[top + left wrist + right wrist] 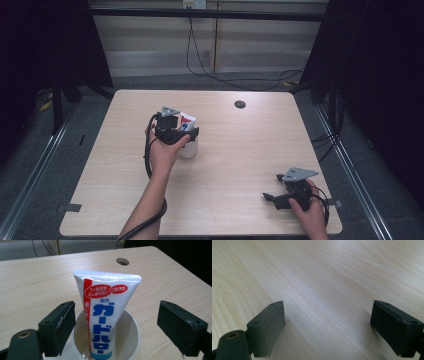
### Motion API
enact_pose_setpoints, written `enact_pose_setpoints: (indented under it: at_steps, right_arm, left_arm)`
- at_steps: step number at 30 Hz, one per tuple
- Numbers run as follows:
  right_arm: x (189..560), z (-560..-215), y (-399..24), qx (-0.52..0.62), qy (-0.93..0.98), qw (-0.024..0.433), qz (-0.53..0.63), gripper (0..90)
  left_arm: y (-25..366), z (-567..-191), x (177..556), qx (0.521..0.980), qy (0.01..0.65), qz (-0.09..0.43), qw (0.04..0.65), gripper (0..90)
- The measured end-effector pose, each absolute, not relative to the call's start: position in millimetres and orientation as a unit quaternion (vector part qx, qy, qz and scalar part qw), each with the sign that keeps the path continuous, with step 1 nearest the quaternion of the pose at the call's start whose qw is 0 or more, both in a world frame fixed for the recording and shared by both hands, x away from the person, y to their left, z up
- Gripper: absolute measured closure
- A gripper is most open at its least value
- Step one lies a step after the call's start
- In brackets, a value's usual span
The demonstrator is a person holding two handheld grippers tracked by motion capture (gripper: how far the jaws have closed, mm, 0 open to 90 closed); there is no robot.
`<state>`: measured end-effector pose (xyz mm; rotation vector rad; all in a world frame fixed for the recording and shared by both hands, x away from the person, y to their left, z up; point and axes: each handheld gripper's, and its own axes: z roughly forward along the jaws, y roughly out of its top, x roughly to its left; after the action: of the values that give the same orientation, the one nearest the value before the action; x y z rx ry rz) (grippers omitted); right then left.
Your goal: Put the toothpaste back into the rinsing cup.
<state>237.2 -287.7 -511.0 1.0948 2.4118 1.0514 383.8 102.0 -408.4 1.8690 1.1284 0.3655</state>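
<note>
Standing cap-down in a white cup [130, 337], a toothpaste tube [105, 317] rises between the two spread black jaws of the left gripper [116, 327], touching neither of them; the jaws are wide apart and hold nothing. In the high view the left gripper [176, 131] hovers over the cup [189, 149] a little toward 10 o'clock from the middle of the table [235, 150], with the tube's flat end [187, 121] poking up just beyond it toward 12 o'clock. The tube is smooth, glossy white plastic, wide and crimped flat at the top and tapering downward, with a red stripe down one side and blue and red printed lettering. The cup is round, plain white and smooth-walled, and holds the tube alone. The table is pale wood-grain laminate with rounded corners and a dark round hole [240, 104] toward 12 o'clock. The right gripper [280, 196] rests low near the 5 o'clock corner, its matt black block-shaped jaws [265, 327] equally wide apart over bare wood, gripping nothing.
</note>
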Motion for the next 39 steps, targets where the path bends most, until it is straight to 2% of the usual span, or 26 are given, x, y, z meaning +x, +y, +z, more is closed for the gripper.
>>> enact_pose_setpoints:
  at_steps: [9,39]
  right_arm:
    - [237,-511,-288,0.38,0.838,0.145,0.364,11.7]
    - [238,-511,-287,0.375,0.841,0.144,0.364,10.0]
  left_arm:
    - [109,-407,378,0.758,0.448,0.138,0.454,12.2]
    - [113,-411,356,0.778,0.411,0.104,0.463,15.0]
